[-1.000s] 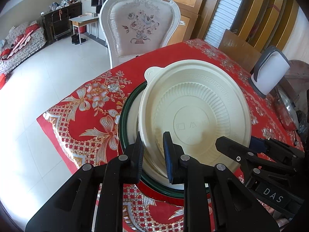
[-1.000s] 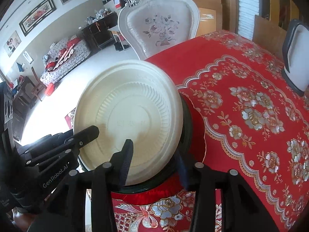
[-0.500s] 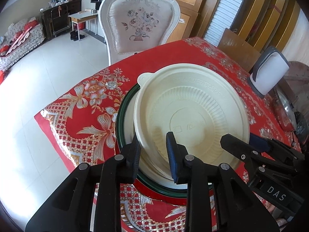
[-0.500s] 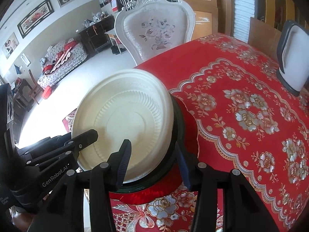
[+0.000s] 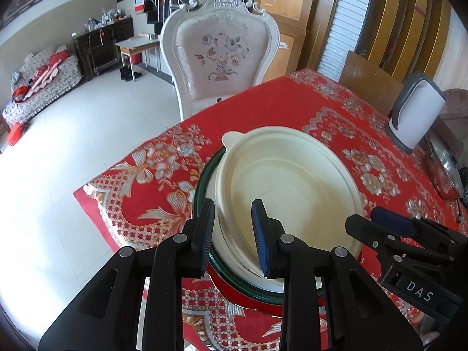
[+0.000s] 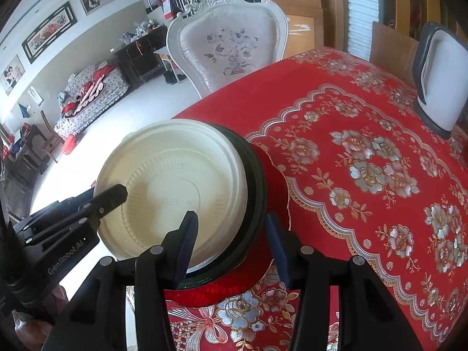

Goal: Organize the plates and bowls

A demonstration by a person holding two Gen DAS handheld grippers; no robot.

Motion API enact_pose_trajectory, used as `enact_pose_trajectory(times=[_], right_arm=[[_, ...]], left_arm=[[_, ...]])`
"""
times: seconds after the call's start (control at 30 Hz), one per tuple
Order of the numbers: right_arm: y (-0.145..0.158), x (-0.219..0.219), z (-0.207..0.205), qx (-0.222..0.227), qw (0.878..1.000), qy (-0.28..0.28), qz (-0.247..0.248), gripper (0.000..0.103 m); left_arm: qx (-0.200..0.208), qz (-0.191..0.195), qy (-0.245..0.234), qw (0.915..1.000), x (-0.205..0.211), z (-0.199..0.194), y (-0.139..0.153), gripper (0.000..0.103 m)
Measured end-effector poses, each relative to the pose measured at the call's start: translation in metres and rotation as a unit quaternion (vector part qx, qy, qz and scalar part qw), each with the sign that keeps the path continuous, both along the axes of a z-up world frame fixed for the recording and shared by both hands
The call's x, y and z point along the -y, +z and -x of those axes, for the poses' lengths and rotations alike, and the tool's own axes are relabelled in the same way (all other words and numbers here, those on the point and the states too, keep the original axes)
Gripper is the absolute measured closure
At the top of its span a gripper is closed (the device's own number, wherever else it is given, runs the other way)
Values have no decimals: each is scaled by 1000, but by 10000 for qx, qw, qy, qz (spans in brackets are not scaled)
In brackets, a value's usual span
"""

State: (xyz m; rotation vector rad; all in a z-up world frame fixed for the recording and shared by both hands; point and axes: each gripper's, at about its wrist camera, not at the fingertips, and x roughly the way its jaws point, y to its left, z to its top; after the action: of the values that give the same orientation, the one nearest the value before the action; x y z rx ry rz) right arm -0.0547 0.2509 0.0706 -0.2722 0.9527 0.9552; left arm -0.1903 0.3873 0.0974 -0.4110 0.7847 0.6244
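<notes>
A cream disposable bowl [image 5: 292, 187] [image 6: 175, 187] lies flat in a green-rimmed plate [image 5: 201, 187] [image 6: 257, 181]. That plate rests on a red plate [image 6: 275, 169] near the table's corner. My left gripper [image 5: 232, 231] straddles the bowl's near-left rim. Its jaws stand slightly apart and the pads are clear of the rim. My right gripper [image 6: 231, 239] straddles the stack's near-right edge, one finger inside the bowl and the blue-padded one outside the green rim, with a gap showing. The right gripper [image 5: 371, 219] also appears at the bowl's right edge in the left wrist view.
A red flowered tablecloth [image 6: 365, 161] covers the table, whose corner drops to tiled floor just left of the stack. A white ornate chair [image 5: 219, 52] stands at the far side. A white and grey appliance [image 5: 415, 117] and a metal lid [image 5: 444, 163] are at the right.
The cream bowl, tilted up between both grippers a second ago, has sunk flat into the green-rimmed plate. Both grippers' jaws have parted a little from its rim.
</notes>
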Motion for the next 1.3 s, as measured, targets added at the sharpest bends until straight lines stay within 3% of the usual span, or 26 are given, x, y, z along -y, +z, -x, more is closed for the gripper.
enact_pose_trajectory(times=[0.23, 0.3, 0.37, 0.53, 0.73, 0.83, 1.0, 1.3], right_arm=[[8, 8, 8, 207, 9997, -58, -89, 53], [12, 10, 12, 365, 9992, -116, -120, 50], [16, 15, 15, 521, 9983, -183, -206, 46], [20, 21, 23, 1063, 9927, -436, -363, 44], [17, 23, 34, 1239, 9899, -468, -498, 43], [19, 26, 41, 1491, 9858, -503, -594, 39], [19, 31, 42, 1528, 9836, -535, -791, 37], [12, 28, 45, 1468, 9854, -497, -700, 37]], left_arm=[[528, -655, 213, 9962, 13, 18, 22, 76], [588, -771, 198, 9951, 18, 21, 26, 51], [705, -897, 212, 9932, 24, 25, 29, 42], [869, -1142, 304, 9892, 37, 38, 34, 42], [1065, -1219, 407, 9860, 45, 50, 34, 42], [1095, -1278, 408, 9849, 48, 53, 35, 32], [1110, -1399, 435, 9830, 50, 57, 37, 32], [1059, -1349, 326, 9846, 49, 53, 35, 32]])
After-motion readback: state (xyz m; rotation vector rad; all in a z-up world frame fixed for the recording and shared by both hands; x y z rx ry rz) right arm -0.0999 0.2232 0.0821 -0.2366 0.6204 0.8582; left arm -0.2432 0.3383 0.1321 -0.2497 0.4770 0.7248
